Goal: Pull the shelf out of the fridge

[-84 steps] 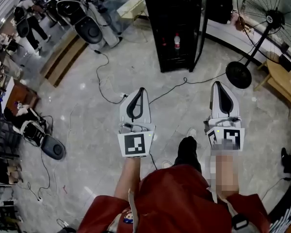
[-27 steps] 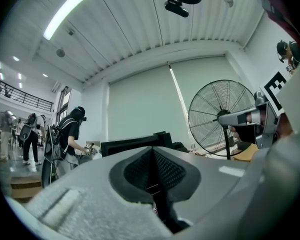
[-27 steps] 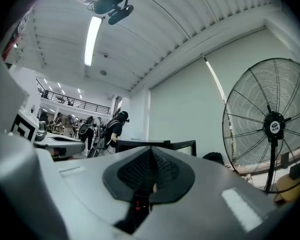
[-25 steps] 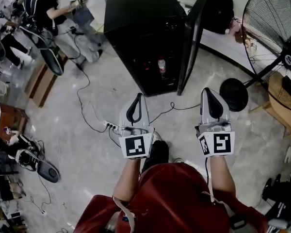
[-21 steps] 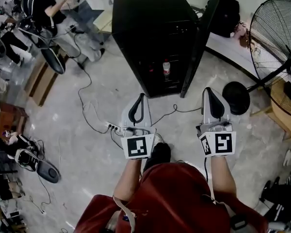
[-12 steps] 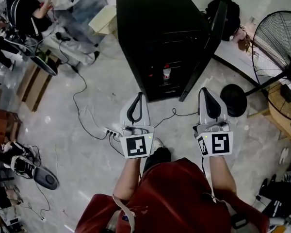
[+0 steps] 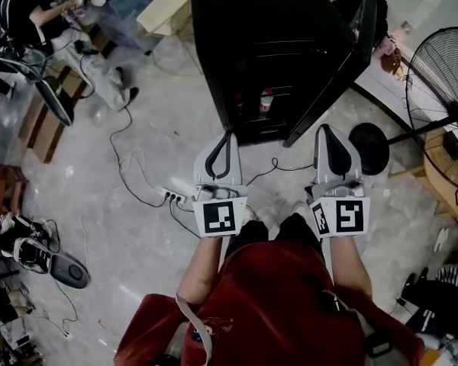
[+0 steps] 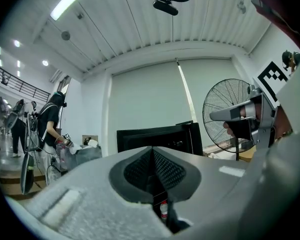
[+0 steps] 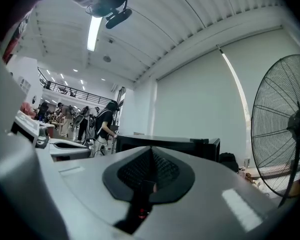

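Dark shelf (image 7: 252, 118) inside black fridge (image 7: 275, 36), far centre, door (image 7: 337, 71) open to the right; bottle (image 7: 266, 101) on it. Probably stiff, light, sliding: take the front edge, mind the bottle. Left gripper (image 7: 228, 136) and right gripper (image 7: 326, 130) near, short of it, jaws together, empty.

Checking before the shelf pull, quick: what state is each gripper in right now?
Left gripper: closed, holding nothing.
Right gripper: closed, holding nothing.
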Demonstrator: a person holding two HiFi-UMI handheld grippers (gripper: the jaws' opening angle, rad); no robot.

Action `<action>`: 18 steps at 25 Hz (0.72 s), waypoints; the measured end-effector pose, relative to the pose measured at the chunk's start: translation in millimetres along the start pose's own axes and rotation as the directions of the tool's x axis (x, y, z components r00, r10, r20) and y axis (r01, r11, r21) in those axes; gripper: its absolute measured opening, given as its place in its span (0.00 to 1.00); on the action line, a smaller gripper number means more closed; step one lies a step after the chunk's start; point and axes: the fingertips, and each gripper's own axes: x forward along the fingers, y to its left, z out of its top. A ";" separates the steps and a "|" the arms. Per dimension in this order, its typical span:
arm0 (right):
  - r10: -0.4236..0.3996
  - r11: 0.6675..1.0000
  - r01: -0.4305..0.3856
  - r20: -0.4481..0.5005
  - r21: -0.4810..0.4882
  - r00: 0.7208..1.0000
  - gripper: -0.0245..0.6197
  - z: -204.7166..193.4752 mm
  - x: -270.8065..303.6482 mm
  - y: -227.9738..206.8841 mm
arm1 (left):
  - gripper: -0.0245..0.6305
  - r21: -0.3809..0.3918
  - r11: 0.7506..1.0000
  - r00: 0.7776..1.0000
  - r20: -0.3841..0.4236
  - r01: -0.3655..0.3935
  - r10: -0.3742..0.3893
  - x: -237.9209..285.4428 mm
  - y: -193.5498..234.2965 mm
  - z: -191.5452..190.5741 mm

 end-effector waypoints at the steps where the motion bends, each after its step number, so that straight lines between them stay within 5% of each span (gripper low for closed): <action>1: -0.001 1.000 0.001 -0.006 0.003 1.000 0.03 -3.0 2.0 -2.8 | 0.04 0.000 1.000 1.000 -0.004 0.003 -0.003 4.0 -1.7 -2.2; 12: 0.053 0.997 -0.053 -0.008 0.048 0.999 0.03 -26.7 24.1 -56.9 | 0.03 0.013 1.000 0.999 -0.050 -0.018 0.018 52.4 -47.2 -13.7; 18: 0.147 0.986 -0.146 -0.004 0.080 0.989 0.03 -43.9 32.3 -91.7 | 0.03 0.018 0.996 0.992 -0.090 -0.084 0.085 76.0 -78.2 -19.5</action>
